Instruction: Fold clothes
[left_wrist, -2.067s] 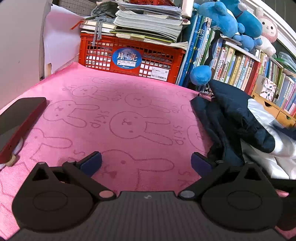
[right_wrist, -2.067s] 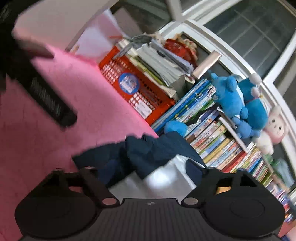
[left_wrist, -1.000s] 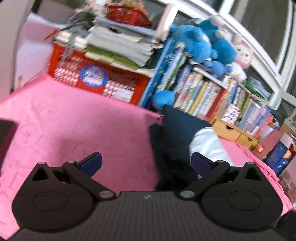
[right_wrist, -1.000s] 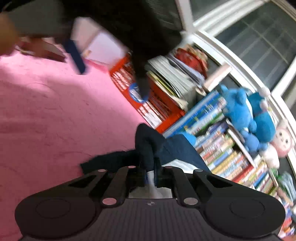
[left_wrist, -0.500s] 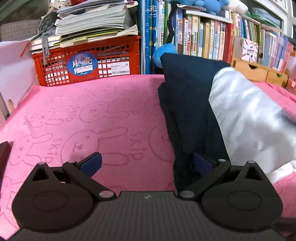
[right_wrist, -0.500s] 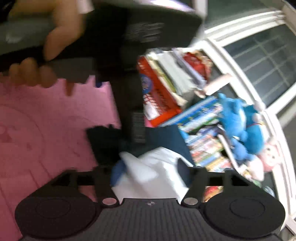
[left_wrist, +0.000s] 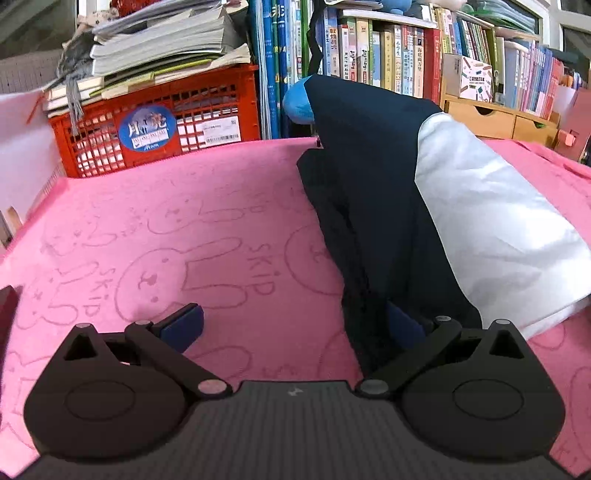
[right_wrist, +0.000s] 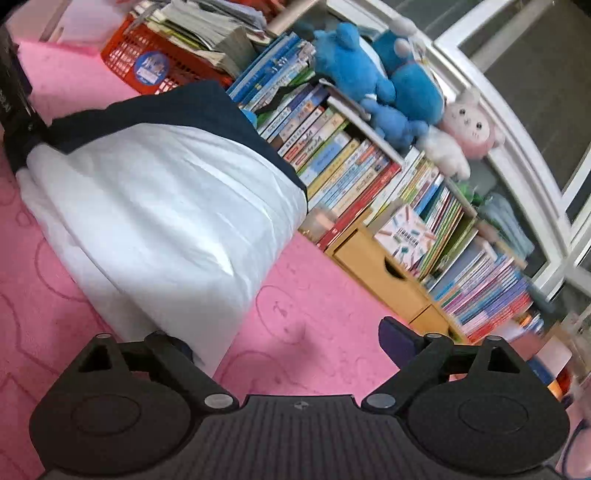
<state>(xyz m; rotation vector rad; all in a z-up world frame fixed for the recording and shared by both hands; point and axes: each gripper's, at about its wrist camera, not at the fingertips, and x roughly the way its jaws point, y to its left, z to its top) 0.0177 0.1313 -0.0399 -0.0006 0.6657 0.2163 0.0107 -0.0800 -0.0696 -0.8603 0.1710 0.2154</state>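
A navy and white garment (left_wrist: 376, 192) lies on the pink bunny-print towel (left_wrist: 177, 229), right of the middle in the left wrist view. My left gripper (left_wrist: 293, 326) is open low over the towel; the garment's navy left edge reaches in between its fingers, and the right pad (left_wrist: 404, 326) sits against that cloth without pressing. In the right wrist view the garment (right_wrist: 166, 192) shows mostly white with a navy top. My right gripper (right_wrist: 291, 343) has its jaws opening over bare towel (right_wrist: 295, 295). The white hem hides its left pad, and nothing is gripped.
A red crate (left_wrist: 155, 122) under stacked papers stands at the towel's far edge, next to a long row of books (left_wrist: 388, 48). Blue plush toys (right_wrist: 369, 74) and a pink one (right_wrist: 469, 125) sit on top. A wooden drawer box (right_wrist: 380, 269) stands at the right. A dark red object (left_wrist: 7, 314) lies at the left edge.
My right gripper let go of the navy cloth, opened wide and swung right. The garment now lies spread out. My left gripper dropped lower and closed in on the garment's left edge.
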